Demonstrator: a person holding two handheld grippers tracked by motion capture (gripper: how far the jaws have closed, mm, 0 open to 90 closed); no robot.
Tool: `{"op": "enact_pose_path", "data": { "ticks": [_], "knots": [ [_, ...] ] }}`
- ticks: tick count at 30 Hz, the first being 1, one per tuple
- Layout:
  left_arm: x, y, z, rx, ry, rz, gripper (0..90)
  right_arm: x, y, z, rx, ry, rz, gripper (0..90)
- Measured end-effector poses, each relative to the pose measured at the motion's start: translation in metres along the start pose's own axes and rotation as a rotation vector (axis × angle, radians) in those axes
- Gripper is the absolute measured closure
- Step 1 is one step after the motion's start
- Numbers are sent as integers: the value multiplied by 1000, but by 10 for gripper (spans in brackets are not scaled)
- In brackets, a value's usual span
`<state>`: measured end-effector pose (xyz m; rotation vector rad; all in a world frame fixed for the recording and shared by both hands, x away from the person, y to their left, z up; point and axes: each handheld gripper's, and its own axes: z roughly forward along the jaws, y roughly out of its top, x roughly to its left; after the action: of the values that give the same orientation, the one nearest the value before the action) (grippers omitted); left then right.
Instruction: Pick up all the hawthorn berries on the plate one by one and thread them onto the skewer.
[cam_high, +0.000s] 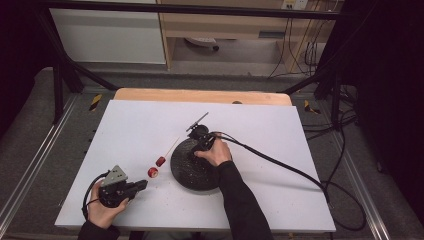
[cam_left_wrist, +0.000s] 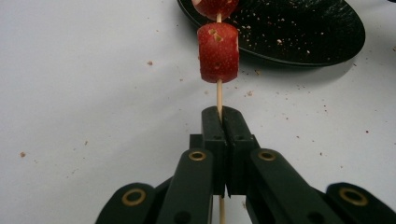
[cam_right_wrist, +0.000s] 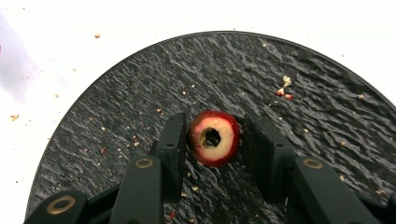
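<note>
Your left gripper (cam_left_wrist: 219, 122) is clenched on a wooden skewer (cam_left_wrist: 218, 95) near the table's (cam_high: 260, 125) front-left corner, with two red fruit pieces (cam_left_wrist: 218, 52) threaded on it. Your right gripper (cam_right_wrist: 212, 140) is over the black plate (cam_right_wrist: 299, 70) near the table's middle, jaws closed against a cored red fruit slice (cam_right_wrist: 214, 138) lying in it among crumbs (cam_right_wrist: 283, 88).

Black two-jaw tongs (cam_left_wrist: 219, 116), brass-ringed pivots; grey three-cornered plate (cam_high: 115, 175); black cable (cam_high: 280, 162); black sleeves (cam_high: 240, 200).
</note>
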<state>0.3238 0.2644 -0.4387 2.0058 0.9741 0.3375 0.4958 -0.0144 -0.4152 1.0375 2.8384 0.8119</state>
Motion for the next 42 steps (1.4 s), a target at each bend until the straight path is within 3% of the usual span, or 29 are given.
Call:
{"op": "enact_pose_path", "data": {
  "ticks": [9,27,32,42],
  "knots": [
    [0,0,0,1,-2,1,885,1,0,-1,11,6,8,631],
    [-1,0,-1,-13,1,-2,885,8,-8,-46,-107,16,47,634],
    [-2,0,-1,-15,0,1,885,8,-22,-57,-179,29,79,635],
    [-7,2,0,-25,-6,4,884,13,-55,-72,-391,86,147,635]
  ]
}}
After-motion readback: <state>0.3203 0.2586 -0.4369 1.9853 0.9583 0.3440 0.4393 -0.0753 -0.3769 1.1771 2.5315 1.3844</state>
